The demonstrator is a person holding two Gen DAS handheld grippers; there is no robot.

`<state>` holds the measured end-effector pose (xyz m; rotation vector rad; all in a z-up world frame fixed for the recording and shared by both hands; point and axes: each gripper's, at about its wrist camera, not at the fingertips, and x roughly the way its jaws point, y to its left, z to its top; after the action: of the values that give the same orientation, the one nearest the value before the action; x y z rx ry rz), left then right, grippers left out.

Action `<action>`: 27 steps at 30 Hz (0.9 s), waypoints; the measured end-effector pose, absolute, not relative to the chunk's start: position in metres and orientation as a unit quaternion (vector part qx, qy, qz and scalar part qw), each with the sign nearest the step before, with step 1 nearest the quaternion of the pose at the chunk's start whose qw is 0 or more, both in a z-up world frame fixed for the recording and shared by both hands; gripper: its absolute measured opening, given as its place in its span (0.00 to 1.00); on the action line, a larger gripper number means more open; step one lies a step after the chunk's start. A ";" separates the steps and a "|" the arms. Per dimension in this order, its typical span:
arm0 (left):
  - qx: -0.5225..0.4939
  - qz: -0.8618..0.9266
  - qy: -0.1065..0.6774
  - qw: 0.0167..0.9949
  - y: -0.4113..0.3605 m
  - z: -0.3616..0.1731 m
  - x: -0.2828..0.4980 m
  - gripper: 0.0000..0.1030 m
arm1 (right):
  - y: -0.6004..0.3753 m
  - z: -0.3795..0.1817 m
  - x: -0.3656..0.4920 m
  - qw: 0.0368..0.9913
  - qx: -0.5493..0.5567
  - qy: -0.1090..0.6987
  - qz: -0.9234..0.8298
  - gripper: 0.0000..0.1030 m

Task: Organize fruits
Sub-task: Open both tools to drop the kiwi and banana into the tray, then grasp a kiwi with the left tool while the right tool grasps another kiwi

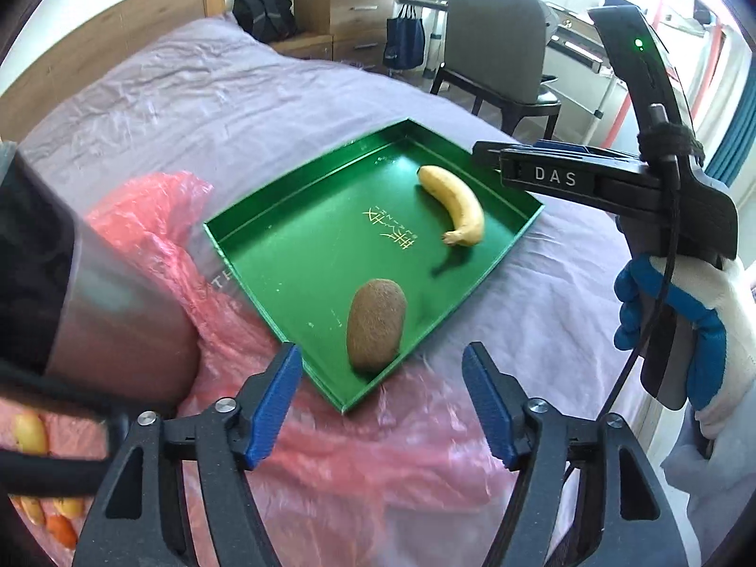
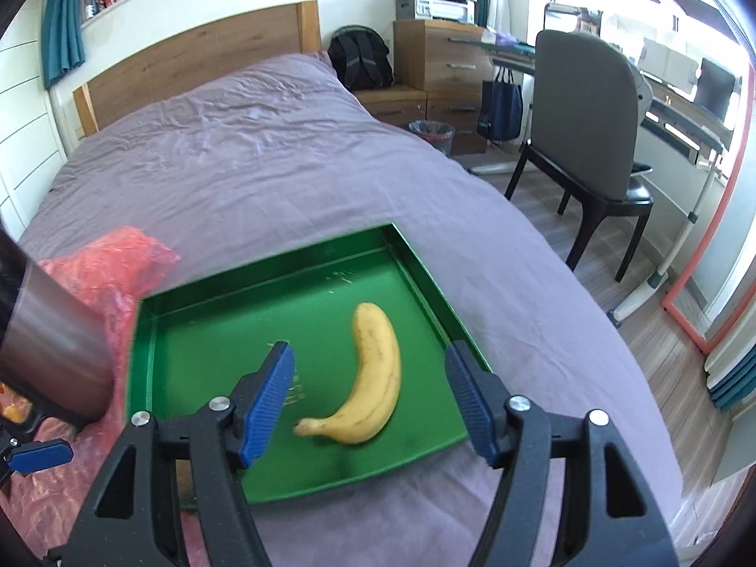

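purple crumpled bedsheet (image 2: pixel 264 160) covers the bed i'm working over, with a wooden headboard (image 2: pixel 198 56) at the far end, a grey chair (image 2: pixel 586 113) and a black backpack (image 2: pixel 361 56) beside it. on the sheet lies a shallow square green metal tray (image 1: pixel 245 255), its near-left edge touching a crinkled pink plastic bag (image 1: pixel 156 227) spread over the bedding.

inside the tray a curved yellow banana (image 2: pixel 373 373) lies toward the right side, stem end pointing to me in the right wrist view. a fuzzy brown oval kiwi (image 1: pixel 375 326) rests near the tray's closest corner in the left wrist view, well apart from the banana.

my left tongs (image 1: pixel 382 404) hang above that near corner, blue-padded fingers (image 1: pixel 276 406) spread wide with nothing between them, the kiwi just beyond their tips. my right tongs (image 2: pixel 371 406) hover over the tray, also spread wide and empty, the banana framed between the fingers (image 2: pixel 269 399) but not touched. from the left camera i see my right hand (image 1: pixel 680 321) in a white and blue glove gripping the handle.

at the far left of the bag a few small yellow and orange fruits (image 1: pixel 33 434) show, partly hidden by a blurred grey cylinder (image 1: pixel 113 312) close to the lens.
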<state>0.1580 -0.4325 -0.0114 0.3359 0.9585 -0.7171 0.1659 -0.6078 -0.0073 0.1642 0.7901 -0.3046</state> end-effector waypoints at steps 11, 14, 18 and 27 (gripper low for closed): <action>0.168 -0.300 0.415 0.842 -0.352 0.040 0.096 0.71 | -0.516 0.062 0.093 0.938 0.050 0.333 -0.085 0.60; 0.159 -0.283 0.408 0.853 -0.318 0.049 0.087 0.71 | -0.486 0.075 0.077 0.943 0.042 0.324 -0.060 0.60; 0.143 -0.260 0.407 0.864 -0.275 0.054 0.079 0.71 | -0.444 0.087 0.058 0.949 0.026 0.313 -0.028 0.60; 0.112 -0.194 0.417 0.881 -0.173 0.039 0.066 0.71 | -0.355 0.090 0.034 0.951 -0.006 0.305 0.052 0.63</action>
<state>0.0663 -0.1734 0.0390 0.2328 0.8683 -0.4037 0.0337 -0.3553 0.0897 -0.0115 0.6199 0.1051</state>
